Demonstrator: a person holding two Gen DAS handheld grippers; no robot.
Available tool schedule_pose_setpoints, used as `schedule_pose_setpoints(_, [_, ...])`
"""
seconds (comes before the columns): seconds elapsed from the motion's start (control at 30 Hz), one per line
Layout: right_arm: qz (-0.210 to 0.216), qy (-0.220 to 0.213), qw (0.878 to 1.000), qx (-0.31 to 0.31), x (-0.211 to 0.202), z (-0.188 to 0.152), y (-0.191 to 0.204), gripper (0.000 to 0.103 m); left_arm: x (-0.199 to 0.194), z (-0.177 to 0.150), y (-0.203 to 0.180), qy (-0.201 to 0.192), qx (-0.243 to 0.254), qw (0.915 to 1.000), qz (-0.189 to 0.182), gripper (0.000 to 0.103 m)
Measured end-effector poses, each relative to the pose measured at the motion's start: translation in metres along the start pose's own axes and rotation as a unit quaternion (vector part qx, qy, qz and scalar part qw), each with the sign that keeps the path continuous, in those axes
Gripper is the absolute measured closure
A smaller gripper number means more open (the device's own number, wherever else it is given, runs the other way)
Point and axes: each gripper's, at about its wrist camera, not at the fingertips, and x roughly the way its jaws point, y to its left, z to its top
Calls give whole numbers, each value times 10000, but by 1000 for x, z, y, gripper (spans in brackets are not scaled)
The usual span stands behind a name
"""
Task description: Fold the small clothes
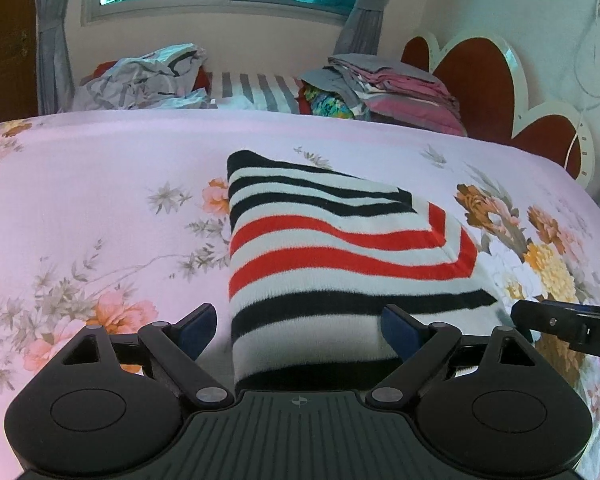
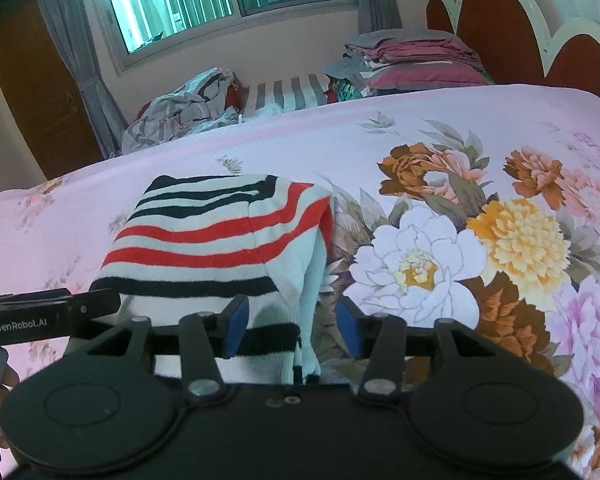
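A small knitted garment (image 1: 332,256) with black, red and white stripes lies folded into a compact block on the pink floral bedspread (image 1: 100,200). My left gripper (image 1: 296,330) is open, its blue pads on either side of the garment's near left corner. The garment also shows in the right wrist view (image 2: 220,240). My right gripper (image 2: 294,326) is open around the garment's near right corner, where folded layers hang. Each gripper's finger shows at the edge of the other's view.
A crumpled heap of grey clothes (image 1: 140,80) lies at the far left of the bed. A stack of folded pink and grey laundry (image 1: 392,88) sits at the far right, near the red and white headboard (image 1: 488,80). A window with grey curtains is behind.
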Motion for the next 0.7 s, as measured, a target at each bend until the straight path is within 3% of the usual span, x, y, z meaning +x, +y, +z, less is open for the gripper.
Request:
schedule_pose_setpoints(0.4, [399,430,9964,606,44,6,-21,33,34,4,8,237,-214,9993,-204,14])
schedule_pose_setpoints(0.7, [712,683,9914,856,76,8,-26,27,62,4,10,476,-435,9967,-491,6])
